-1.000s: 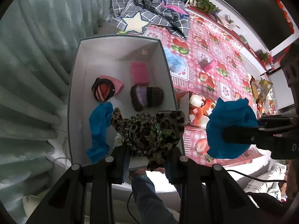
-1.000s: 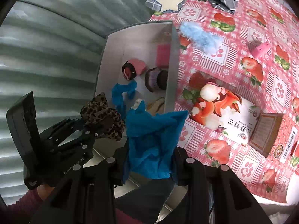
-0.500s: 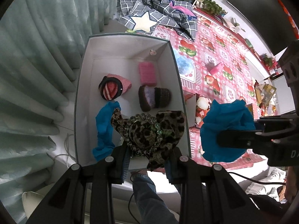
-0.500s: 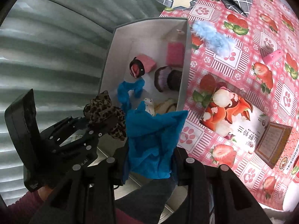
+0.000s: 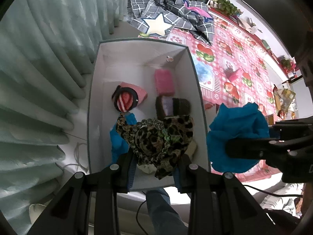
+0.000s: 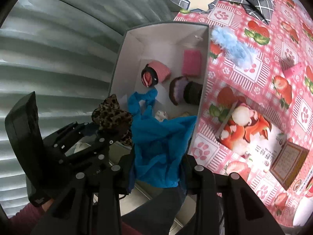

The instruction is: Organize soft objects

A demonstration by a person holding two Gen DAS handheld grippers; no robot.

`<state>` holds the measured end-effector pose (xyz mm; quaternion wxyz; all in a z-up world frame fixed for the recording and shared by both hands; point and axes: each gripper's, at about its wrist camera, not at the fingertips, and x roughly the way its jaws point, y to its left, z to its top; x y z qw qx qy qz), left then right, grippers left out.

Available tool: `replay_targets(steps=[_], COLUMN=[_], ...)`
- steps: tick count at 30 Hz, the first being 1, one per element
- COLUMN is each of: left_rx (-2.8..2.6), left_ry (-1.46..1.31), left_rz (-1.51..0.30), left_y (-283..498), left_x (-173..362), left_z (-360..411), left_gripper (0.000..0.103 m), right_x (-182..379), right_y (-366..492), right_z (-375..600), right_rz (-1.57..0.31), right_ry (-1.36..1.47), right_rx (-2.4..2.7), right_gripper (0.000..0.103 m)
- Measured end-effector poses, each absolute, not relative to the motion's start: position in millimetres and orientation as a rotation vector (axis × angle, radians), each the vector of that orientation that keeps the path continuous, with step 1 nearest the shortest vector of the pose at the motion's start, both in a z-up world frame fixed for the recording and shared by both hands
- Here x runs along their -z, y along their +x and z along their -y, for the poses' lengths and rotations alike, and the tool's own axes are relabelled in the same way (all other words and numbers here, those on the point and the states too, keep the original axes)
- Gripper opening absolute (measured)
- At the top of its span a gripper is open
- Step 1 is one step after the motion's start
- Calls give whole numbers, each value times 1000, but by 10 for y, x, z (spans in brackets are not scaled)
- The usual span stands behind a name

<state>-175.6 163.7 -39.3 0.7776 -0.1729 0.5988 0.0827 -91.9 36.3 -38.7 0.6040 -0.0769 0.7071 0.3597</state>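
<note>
My left gripper [image 5: 154,162] is shut on a leopard-print scrunchie [image 5: 156,137] and hangs over the near end of a white box [image 5: 140,47]. My right gripper [image 6: 156,168] is shut on a crumpled blue cloth [image 6: 160,143], just outside the box's near right corner. In the left wrist view that blue cloth [image 5: 236,137] sits to the right of the box wall. Inside the box lie a red striped roll [image 5: 125,99], a pink pad [image 5: 164,82], a brown and purple piece [image 5: 172,105] and another blue cloth [image 5: 119,139].
A pale curtain [image 5: 43,68] hangs left of the box. On the strawberry-print tablecloth [image 6: 254,68] lie a fluffy light-blue item [image 6: 232,47], a printed packet [image 6: 246,131], a small brown box [image 6: 287,162] and a grey checked cloth with a star [image 5: 160,21].
The right gripper with the blue cloth has drifted left, closer to the box. The left gripper keeps its hold on the scrunchie over the box, and the box looms larger in its view.
</note>
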Motion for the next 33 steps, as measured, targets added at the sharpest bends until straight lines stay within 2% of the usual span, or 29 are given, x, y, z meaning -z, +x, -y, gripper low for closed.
replay_targets(steps=[29, 31, 33], left_rx=[-201, -198, -191], left_ry=[-369, -364, -365], left_rz=[-1328, -1330, -1328], left_y=[-1633, -1629, -1622], left_x=[516, 519, 517], left_z=[-1781, -1770, -1758], left_gripper=[35, 41, 56], right_x=[621, 631, 639], right_y=[-743, -736, -731], right_z=[-652, -654, -648], right_rz=[-1679, -1678, -1679], right_ry=[-151, -147, -143], right_rx=[-831, -828, -825], right_gripper=[36, 36, 40])
